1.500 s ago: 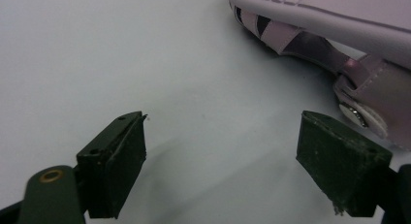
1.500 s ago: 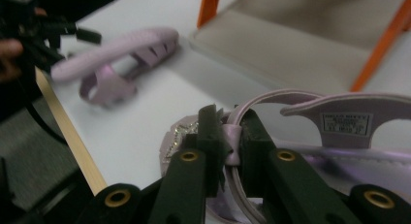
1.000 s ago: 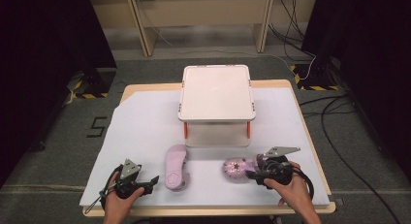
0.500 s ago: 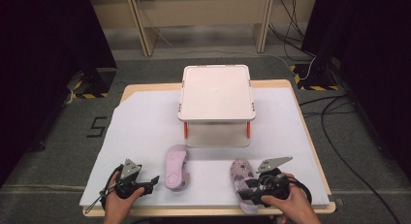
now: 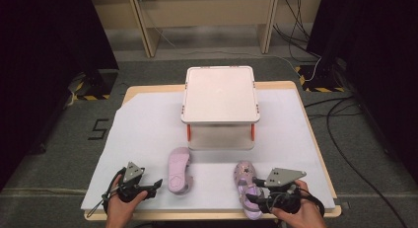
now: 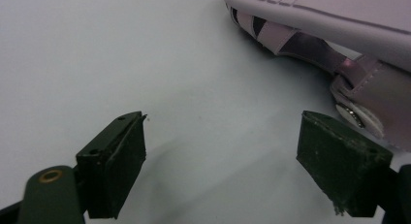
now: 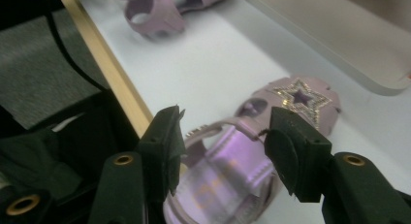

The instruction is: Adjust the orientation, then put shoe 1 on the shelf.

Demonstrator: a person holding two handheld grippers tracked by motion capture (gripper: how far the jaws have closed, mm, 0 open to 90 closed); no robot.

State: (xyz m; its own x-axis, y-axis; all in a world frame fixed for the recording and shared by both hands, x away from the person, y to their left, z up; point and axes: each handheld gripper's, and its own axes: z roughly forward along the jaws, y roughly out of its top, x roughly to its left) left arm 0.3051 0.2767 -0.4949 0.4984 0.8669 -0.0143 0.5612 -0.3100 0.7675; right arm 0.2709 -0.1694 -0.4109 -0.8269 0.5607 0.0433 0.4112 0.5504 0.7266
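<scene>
Two pink sandals lie on the white sheet. One sandal [image 5: 178, 170] rests sole up, its straps and buckle [image 6: 354, 83] just beyond my left gripper [image 5: 155, 184]. That gripper [image 6: 223, 122] stands open with bare sheet between its jaws. The other sandal [image 5: 245, 182], with a glittery star [image 7: 300, 99] on its toe, sits at the near edge. My right gripper [image 5: 252, 192] is shut on it, the jaws on either side of the heel strap [image 7: 228, 124]. Its heel end reaches out to the table's wooden edge [image 7: 116, 88].
A white raised platform [image 5: 219, 92] on short legs with orange clips stands mid-table behind the sandals. The white sheet [image 5: 148, 124] covers most of the wooden table. Dark floor and cables surround it.
My right gripper has drawn the star sandal back toward the near edge and turned it so the toe points away. The left gripper and the overturned sandal stay put.
</scene>
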